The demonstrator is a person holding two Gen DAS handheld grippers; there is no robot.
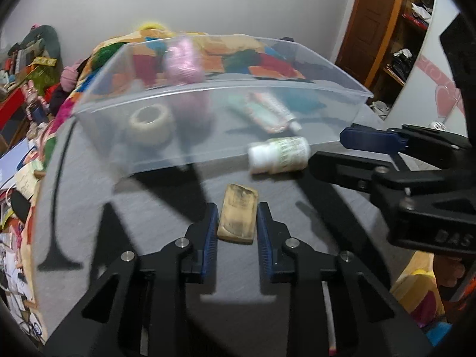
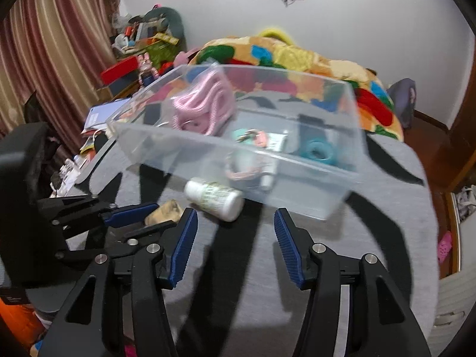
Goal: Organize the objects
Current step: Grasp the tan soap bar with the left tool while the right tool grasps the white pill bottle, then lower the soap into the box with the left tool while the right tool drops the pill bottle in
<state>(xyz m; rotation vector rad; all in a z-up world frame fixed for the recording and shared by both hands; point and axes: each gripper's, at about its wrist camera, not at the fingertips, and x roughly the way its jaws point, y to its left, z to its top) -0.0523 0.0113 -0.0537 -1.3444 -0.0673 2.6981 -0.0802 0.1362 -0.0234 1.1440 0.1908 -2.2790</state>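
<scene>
A clear plastic bin (image 1: 208, 145) (image 2: 297, 196) stands on a grey table. Inside it lie a pink cord bundle (image 2: 202, 104), a beige tape roll (image 1: 150, 123), a tube (image 1: 267, 113) and a teal roll (image 2: 316, 150). A white pill bottle (image 1: 278, 154) (image 2: 214, 197) lies on the table against the bin's near wall. A tan block (image 1: 238, 217) (image 2: 163, 212) lies on the table between the fingers of my left gripper (image 1: 236, 229) (image 2: 139, 217), which closes around it. My right gripper (image 2: 235, 238) (image 1: 342, 145) is open and empty just short of the bottle.
A bed with a colourful blanket (image 2: 297, 56) lies behind the table. Clutter (image 2: 139, 38) and curtains (image 2: 59, 44) are at the left, a wooden door and shelves (image 1: 386, 29) at the right. The table edge (image 2: 431, 238) drops off at the right.
</scene>
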